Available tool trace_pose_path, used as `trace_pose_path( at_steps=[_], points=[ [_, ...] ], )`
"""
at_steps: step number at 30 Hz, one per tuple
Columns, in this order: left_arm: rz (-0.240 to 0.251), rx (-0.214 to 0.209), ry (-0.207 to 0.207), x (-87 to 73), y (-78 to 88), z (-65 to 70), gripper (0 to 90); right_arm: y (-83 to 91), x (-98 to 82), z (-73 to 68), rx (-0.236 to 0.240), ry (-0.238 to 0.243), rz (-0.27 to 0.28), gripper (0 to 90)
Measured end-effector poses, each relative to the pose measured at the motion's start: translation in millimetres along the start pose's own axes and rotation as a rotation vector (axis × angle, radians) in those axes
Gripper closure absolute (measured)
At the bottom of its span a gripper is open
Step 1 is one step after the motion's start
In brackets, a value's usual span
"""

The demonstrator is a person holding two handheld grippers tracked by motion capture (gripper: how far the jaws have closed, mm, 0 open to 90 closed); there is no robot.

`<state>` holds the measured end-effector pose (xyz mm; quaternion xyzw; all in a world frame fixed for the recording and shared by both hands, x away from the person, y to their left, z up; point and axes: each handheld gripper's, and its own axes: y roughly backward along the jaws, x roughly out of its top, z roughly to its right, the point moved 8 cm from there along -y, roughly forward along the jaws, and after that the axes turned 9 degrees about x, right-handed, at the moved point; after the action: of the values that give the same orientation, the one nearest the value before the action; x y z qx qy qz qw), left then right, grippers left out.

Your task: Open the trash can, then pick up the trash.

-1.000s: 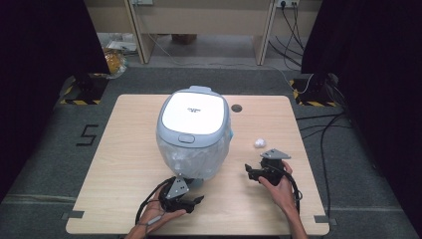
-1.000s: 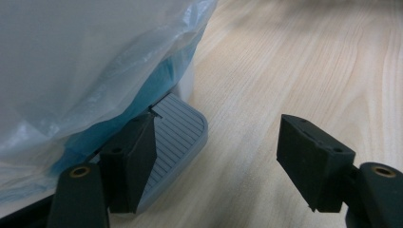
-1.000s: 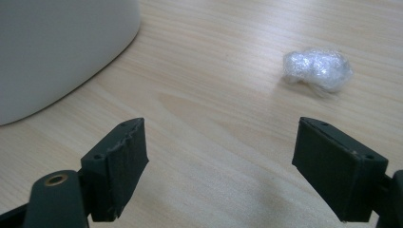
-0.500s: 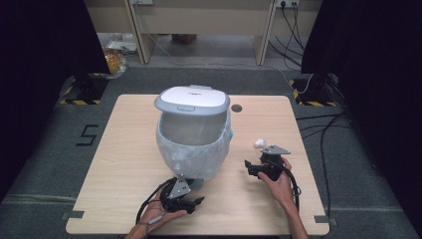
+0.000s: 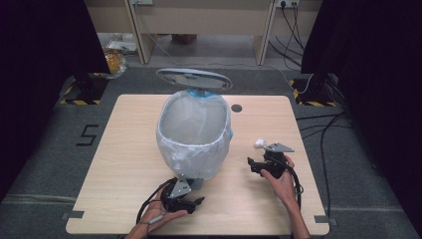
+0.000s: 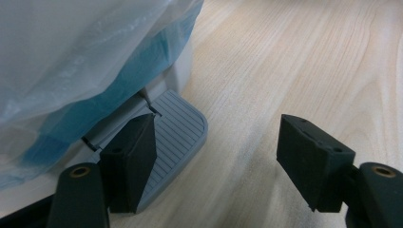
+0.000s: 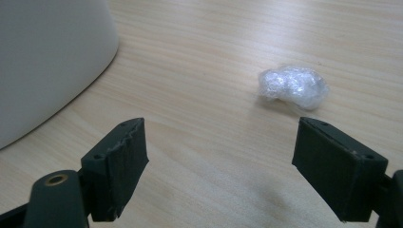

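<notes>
A grey pedal bin (image 5: 195, 144) lined with a translucent white bag stands mid-table, its lid (image 5: 194, 78) raised upright at the back. My left gripper (image 5: 198, 201) (image 6: 216, 137) is open at the bin's front foot. In the left gripper view its left jaw rests on the ribbed grey pedal (image 6: 177, 124). My right gripper (image 5: 252, 164) (image 7: 218, 137) is open, low over the table to the right of the bin. A small crumpled wad of clear plastic (image 5: 259, 143) (image 7: 293, 86) lies on the wood just beyond its jaws.
The wooden table (image 5: 129, 149) has a round cable hole (image 5: 237, 107) behind the bin. The bin's pale wall (image 7: 47, 57) sits close on the left in the right gripper view. Cables (image 5: 298, 184) trail from both grippers toward the front edge.
The bin's lid has swung from flat shut to fully upright, exposing the bag-lined inside. Both grippers have stayed almost where they were.
</notes>
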<state>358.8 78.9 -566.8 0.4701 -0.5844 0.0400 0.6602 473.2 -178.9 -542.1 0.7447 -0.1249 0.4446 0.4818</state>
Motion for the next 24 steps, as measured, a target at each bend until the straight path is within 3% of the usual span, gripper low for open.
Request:
trace_pose_path(
  at_steps=[10, 17, 22, 24],
  points=[
    [-0.003, 0.002, -0.002, -0.3, 0.3, 0.5, 29.1, 3.3, 9.7, 8.9, -0.021, -0.011, 0.035, 18.2],
    [-0.006, -0.001, 0.000, -0.1, 0.4, 0.7, 29.1, 2.5, 24.1, 27.6, -0.040, -0.029, 0.081, 16.0],
    [-0.003, -0.003, 0.001, -0.3, 0.5, 0.2, 29.1, -5.8, 33.1, 41.1, -0.068, -0.031, 0.086, 17.0],
    [-0.001, 0.001, 0.000, 0.0, 0.1, 0.2, 29.1, -13.6, 32.2, 45.8, -0.081, -0.019, 0.055, 18.1]
  ],
)
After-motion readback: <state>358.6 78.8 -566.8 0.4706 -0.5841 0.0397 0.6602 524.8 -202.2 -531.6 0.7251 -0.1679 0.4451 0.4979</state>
